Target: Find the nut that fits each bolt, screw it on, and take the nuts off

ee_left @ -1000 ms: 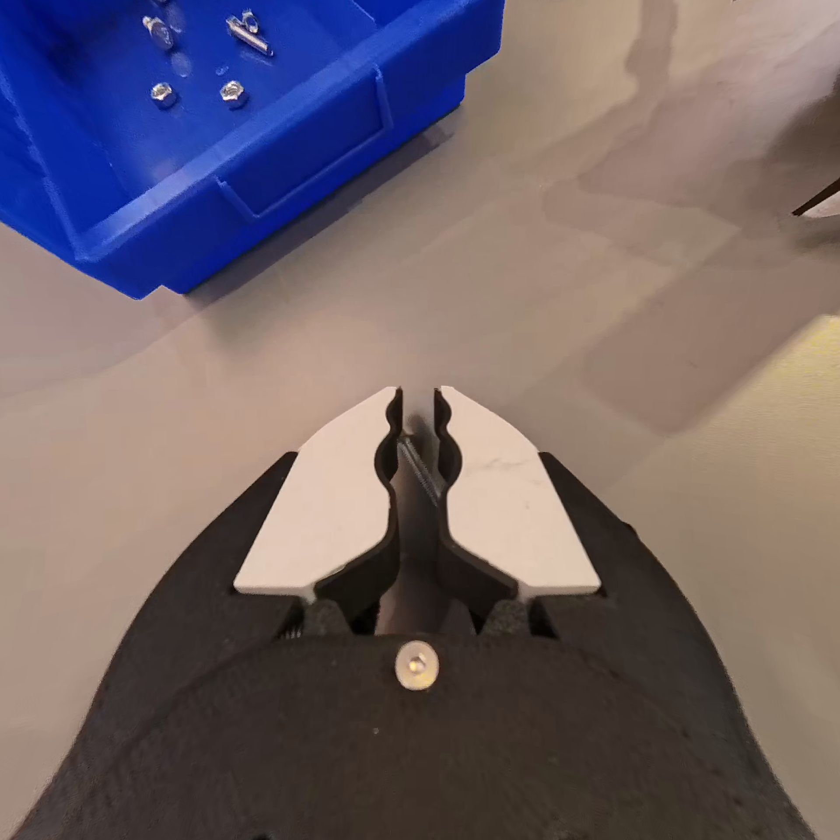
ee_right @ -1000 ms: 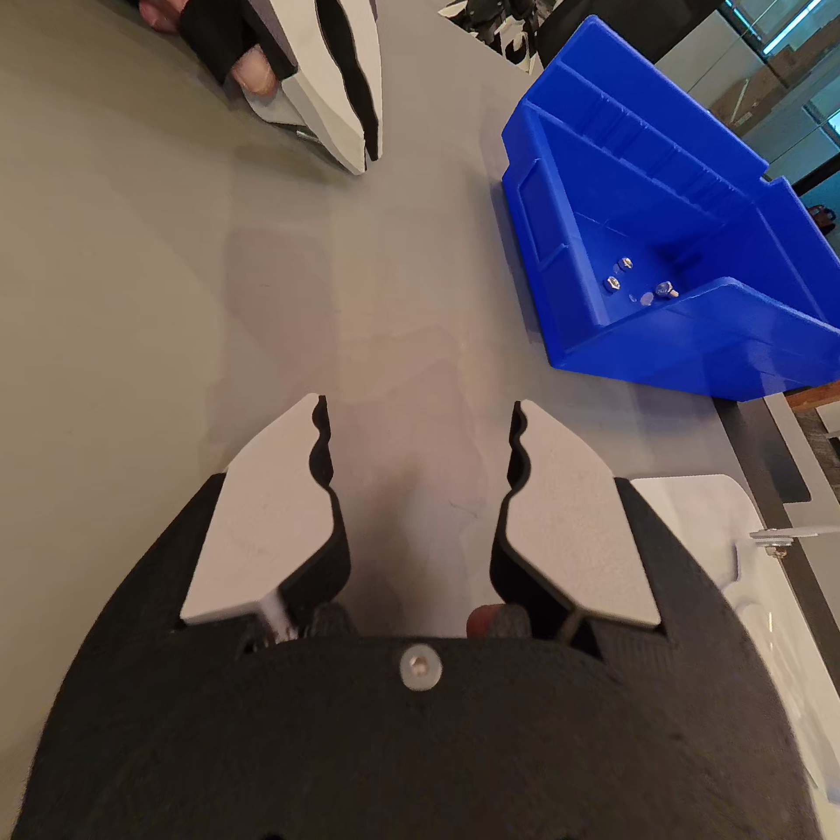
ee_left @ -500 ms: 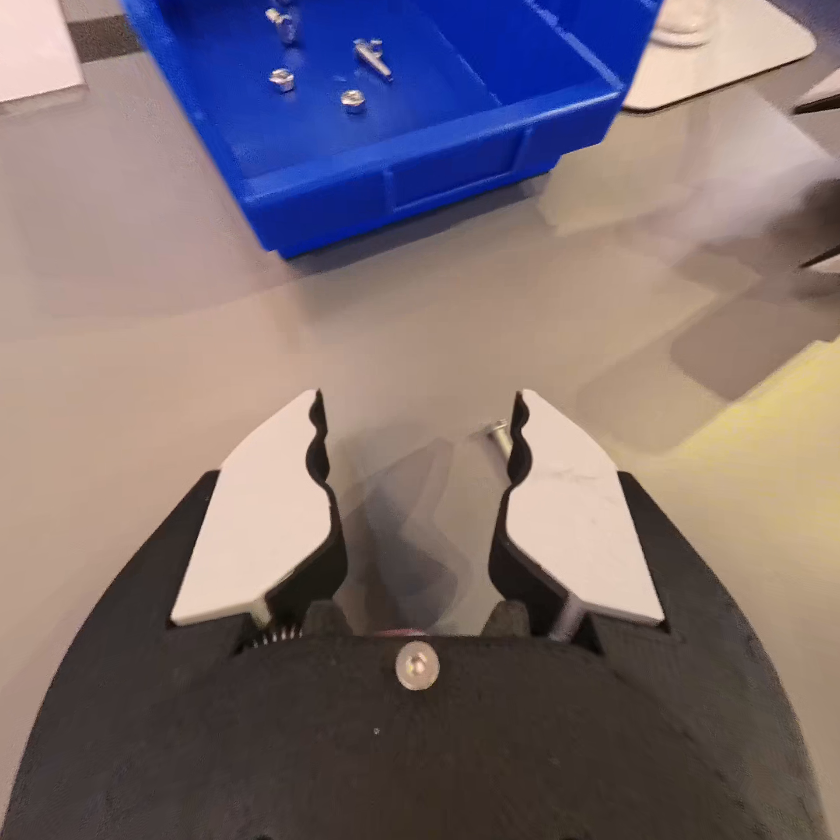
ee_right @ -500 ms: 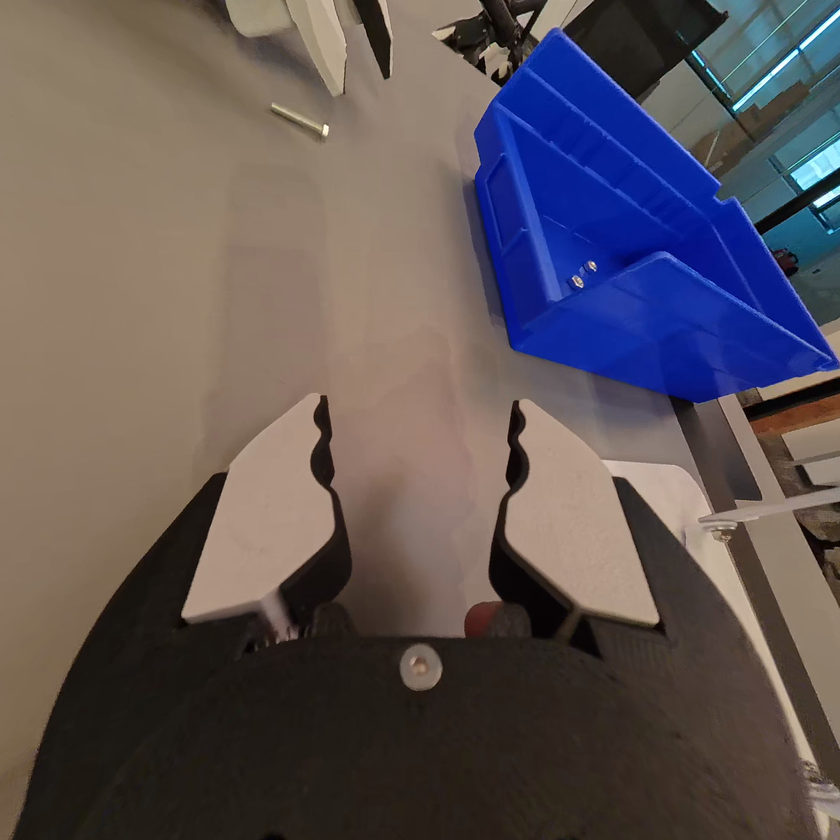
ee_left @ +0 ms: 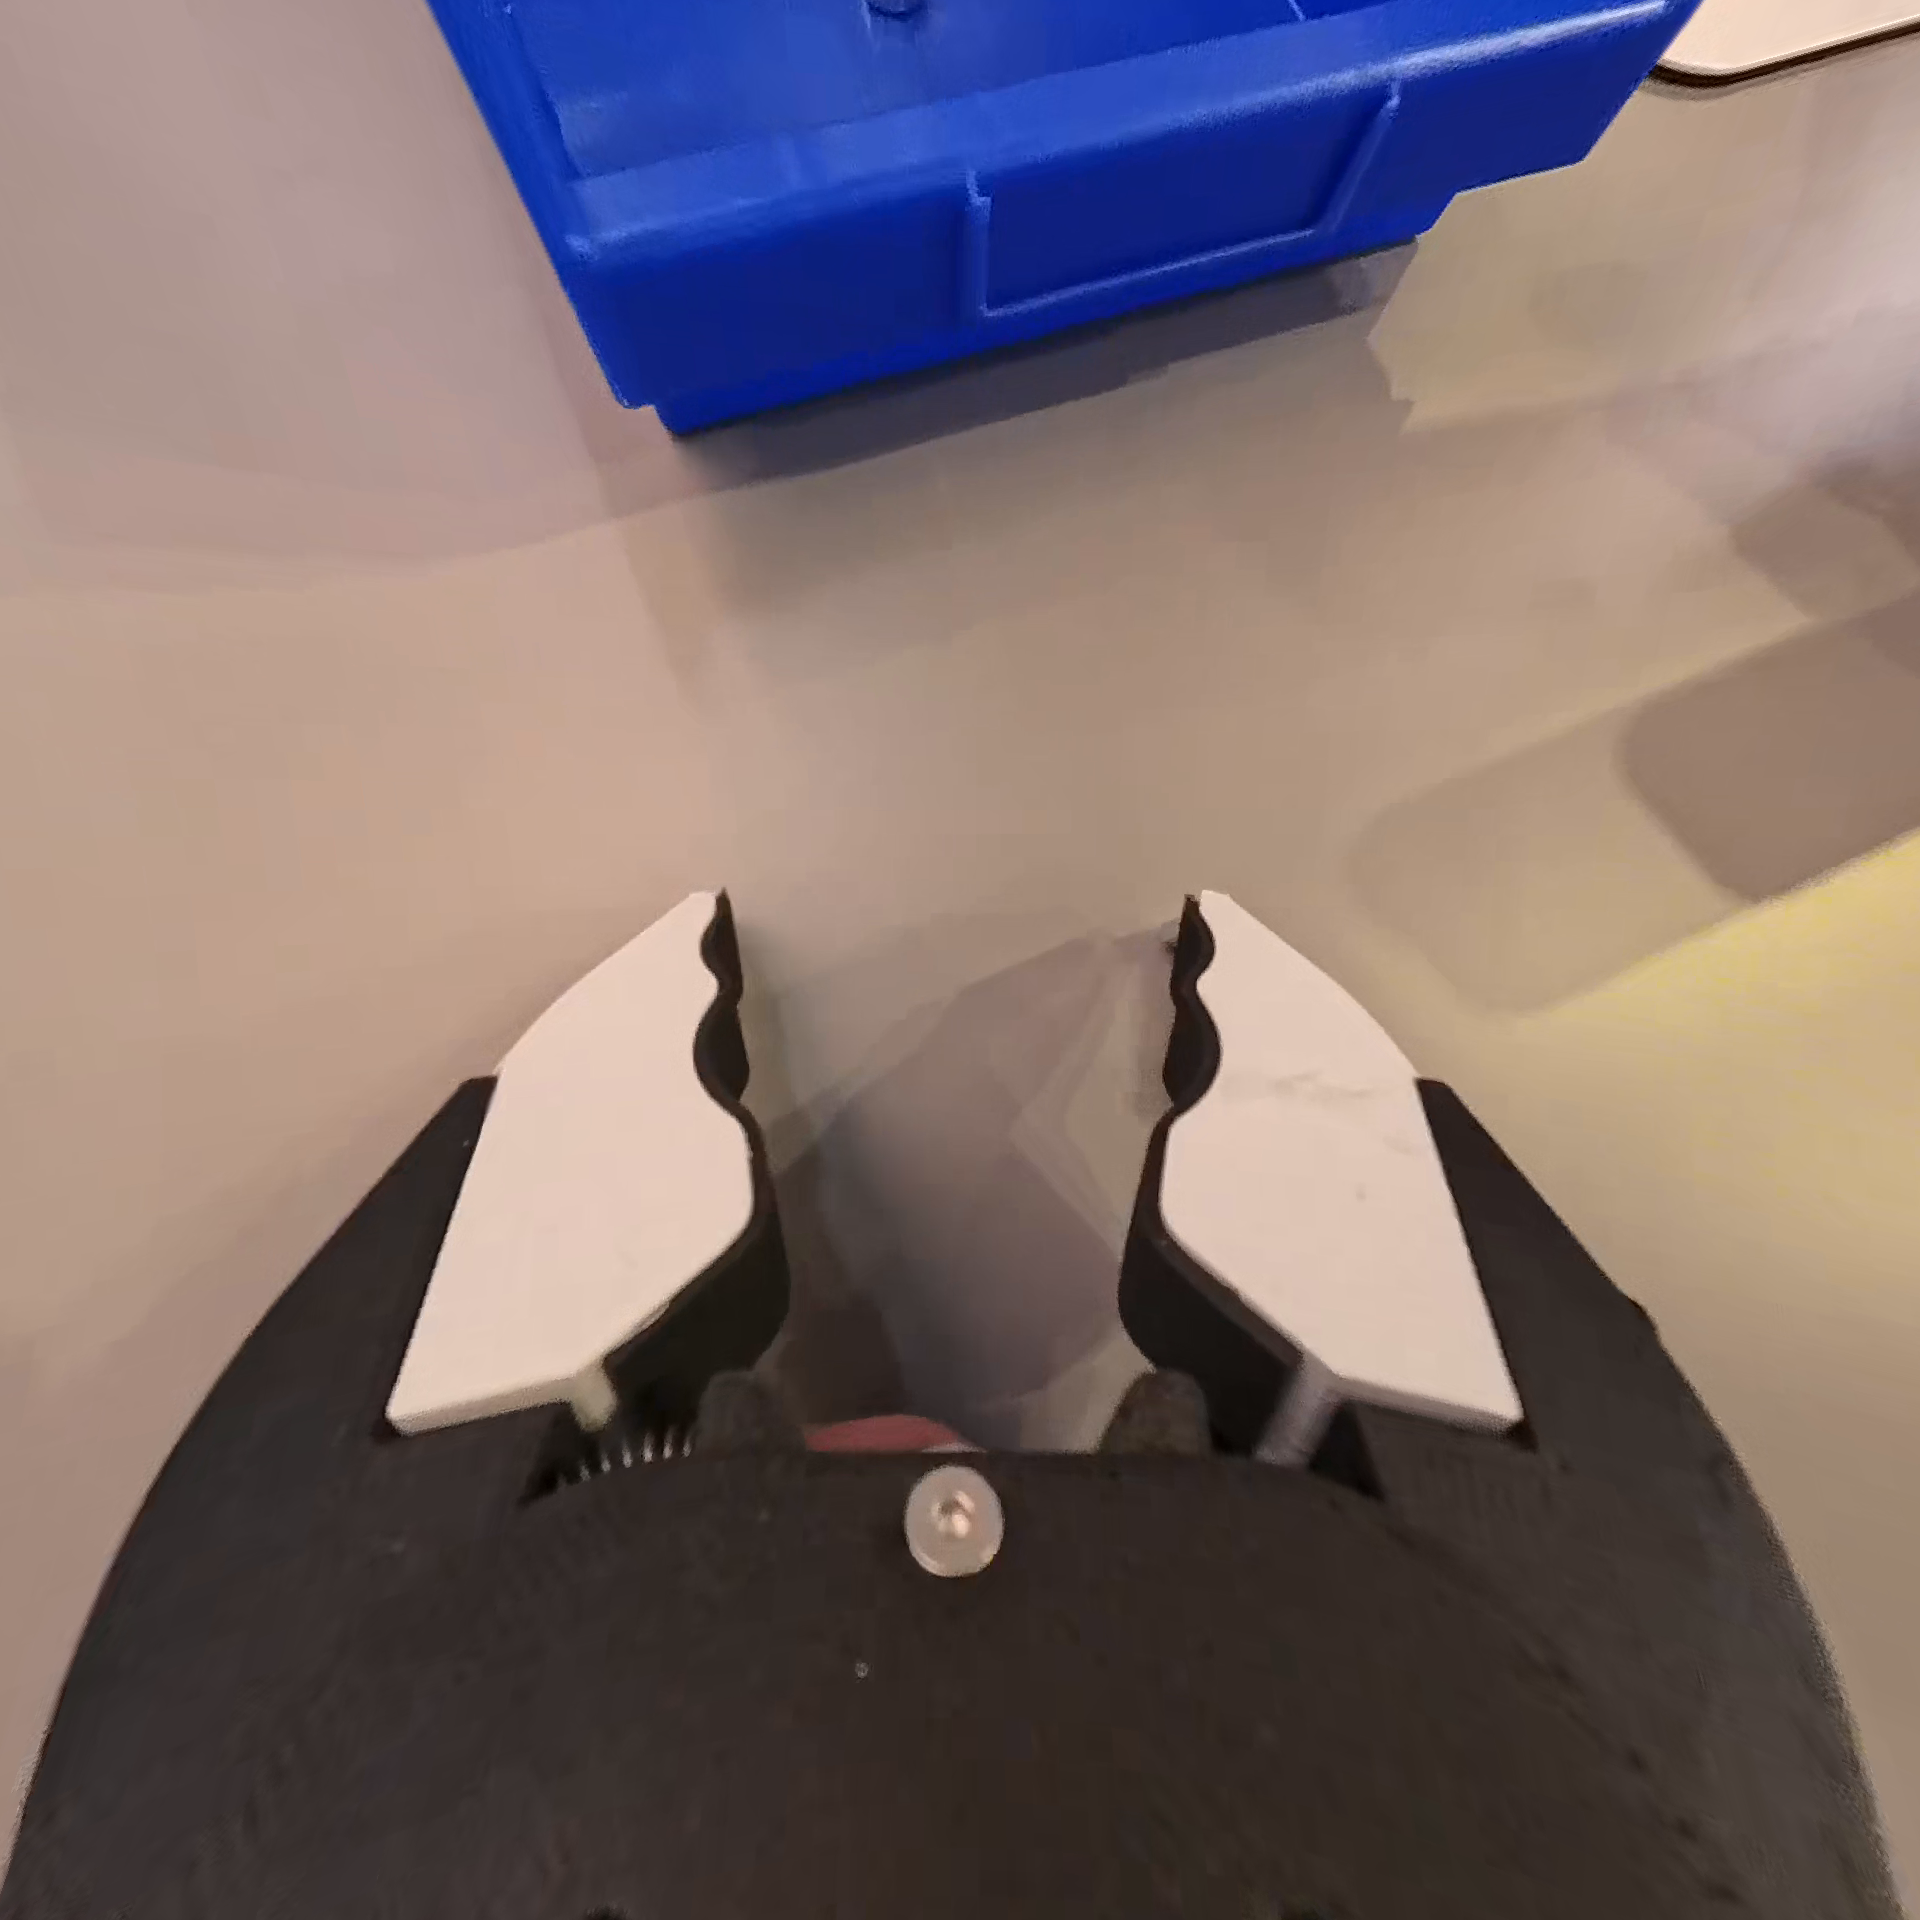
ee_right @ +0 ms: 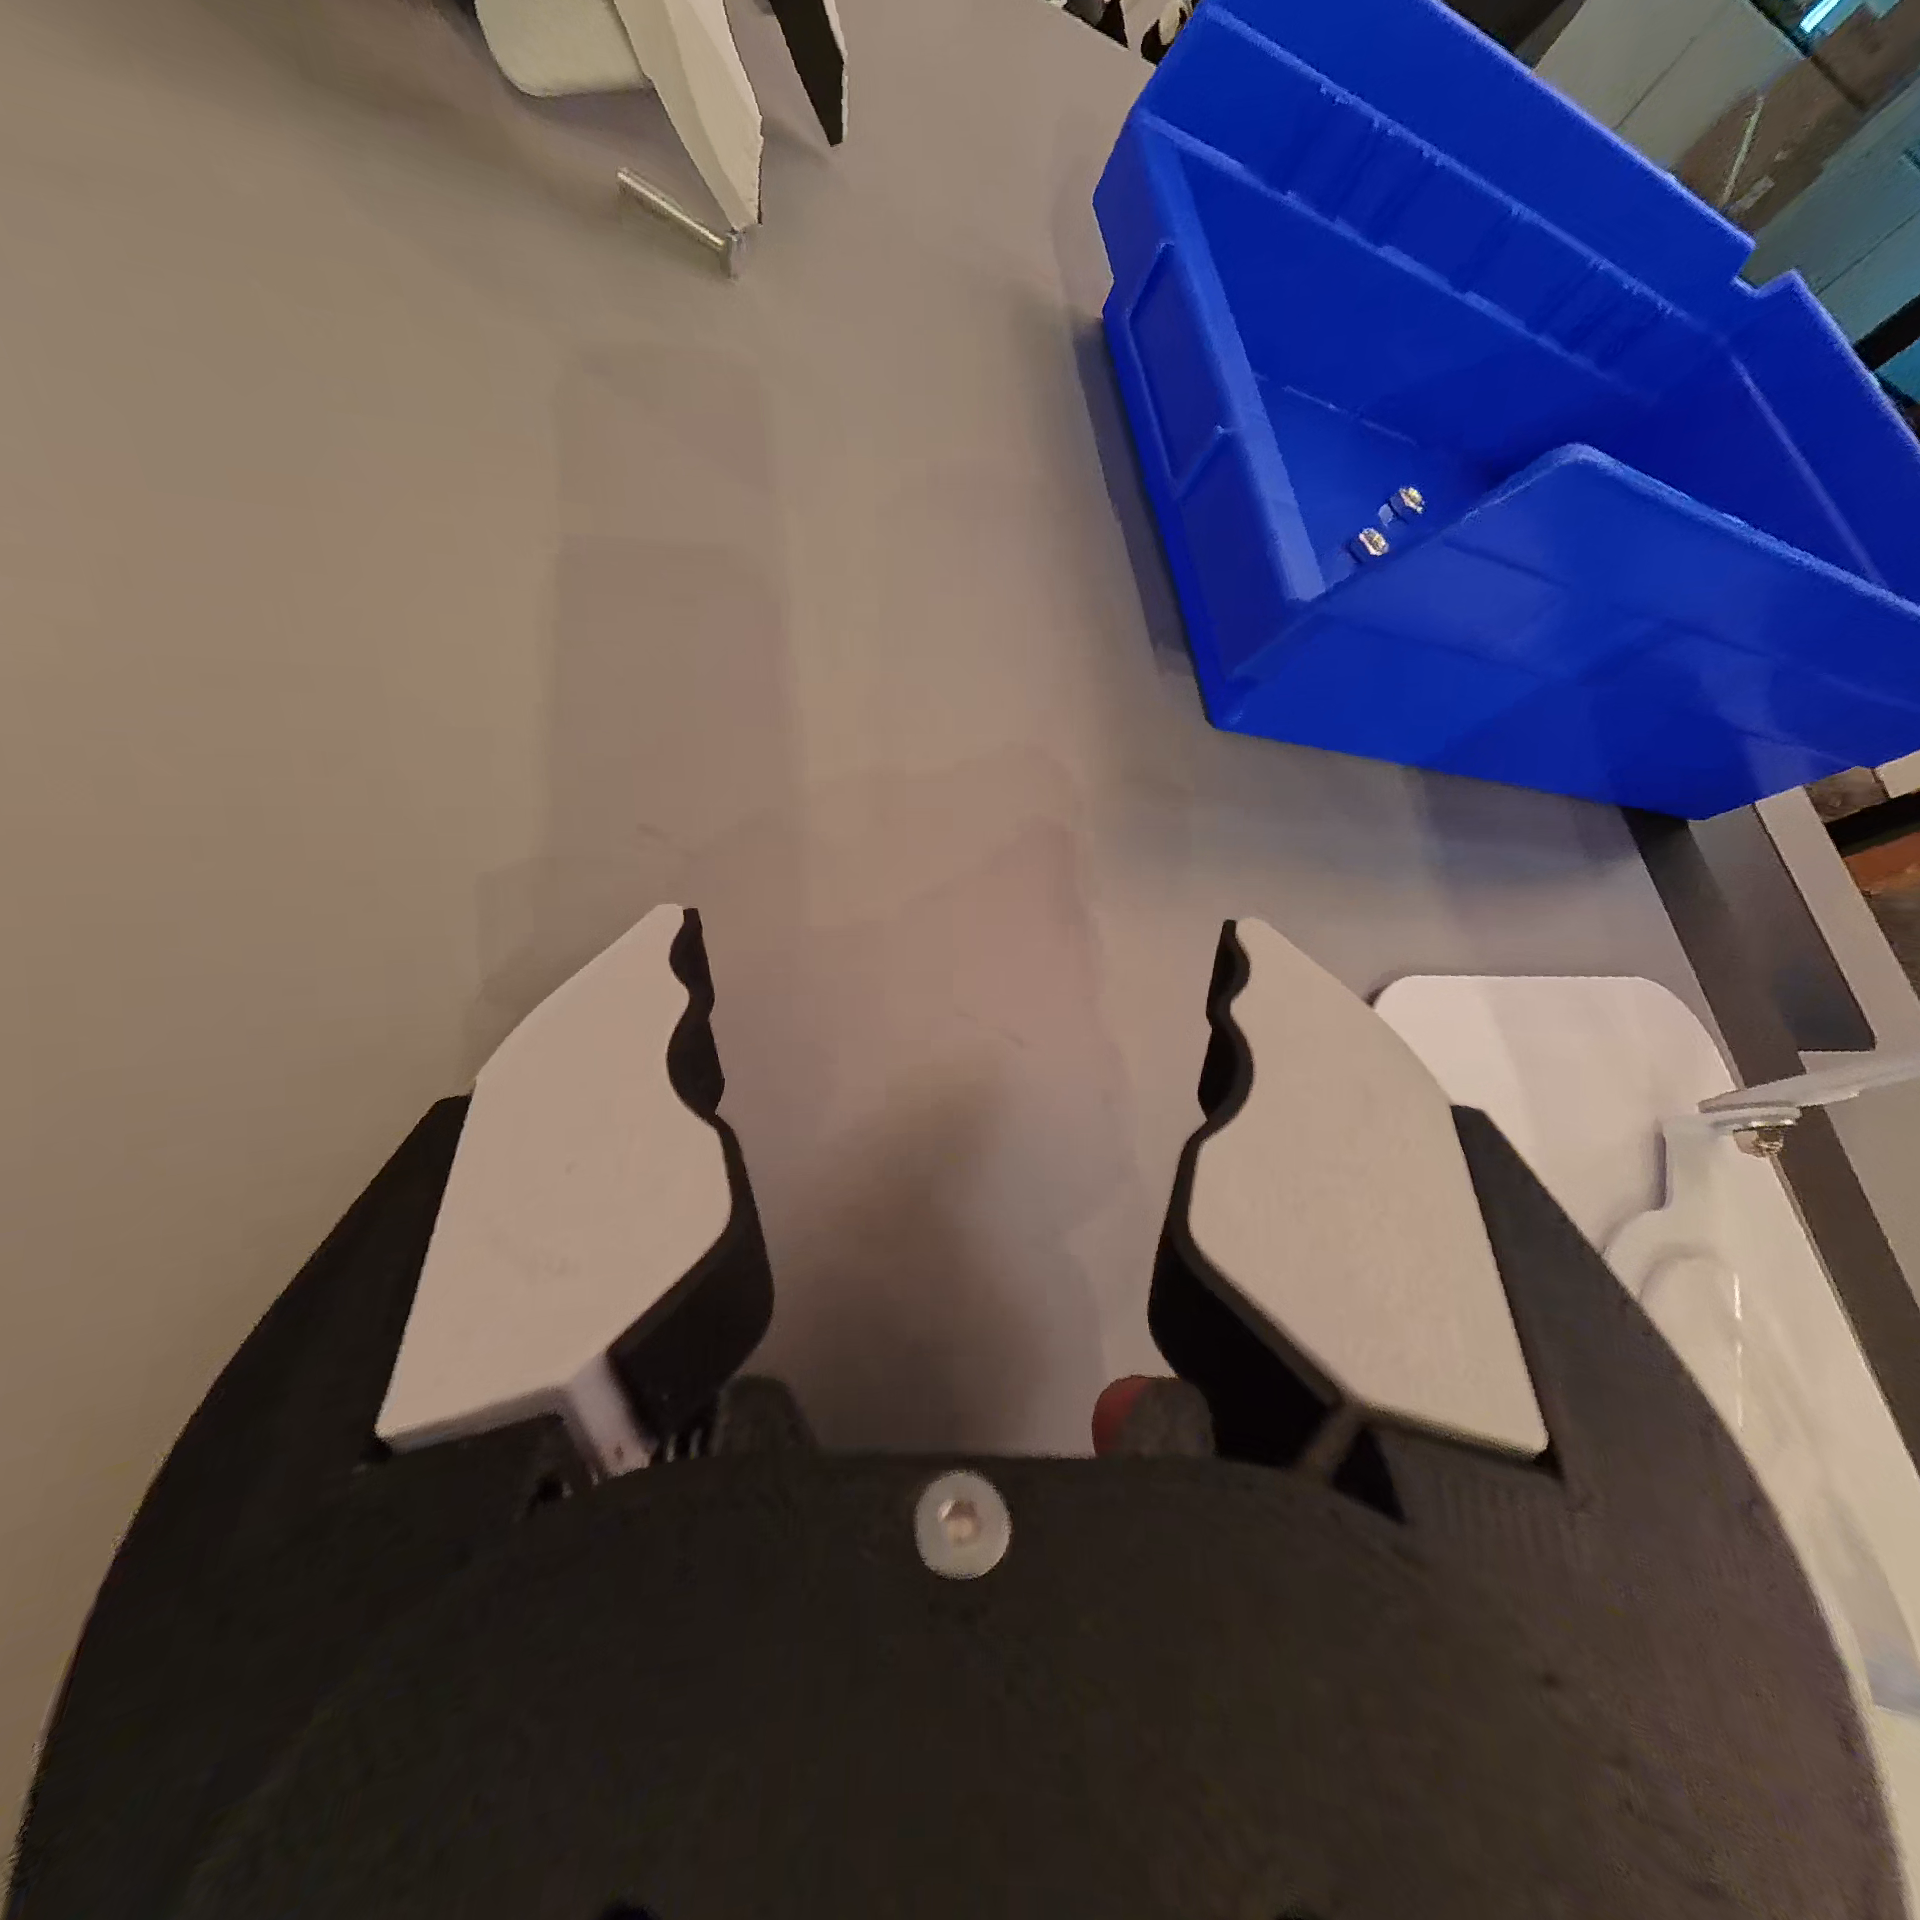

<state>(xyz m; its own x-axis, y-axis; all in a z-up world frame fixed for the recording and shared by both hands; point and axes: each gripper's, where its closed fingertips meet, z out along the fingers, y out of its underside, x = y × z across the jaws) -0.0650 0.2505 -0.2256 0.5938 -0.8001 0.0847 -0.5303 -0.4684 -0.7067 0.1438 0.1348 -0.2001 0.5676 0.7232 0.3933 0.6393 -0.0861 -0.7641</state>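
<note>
We see the left claw (ee_left: pixel 956 914) with its jaws now spread wide and nothing between them, where a second earlier they were nearly closed on a slim silver metal bolt (ee_right: pixel 675 220). That bolt now lies flat on the grey tabletop (ee_right: pixel 312 623), well to the left of the blue plastic bin (ee_right: pixel 1558 520), with the left claw's white fingertip (ee_right: pixel 727 156) just above its head. The right claw (ee_right: pixel 956 925) also stands apart and bare, nearer us than the bin. Two small silver nuts (ee_right: pixel 1387 525) rest inside the bin. We judge the bolt released, so a matching nut is probably fetched next from the bin.
</note>
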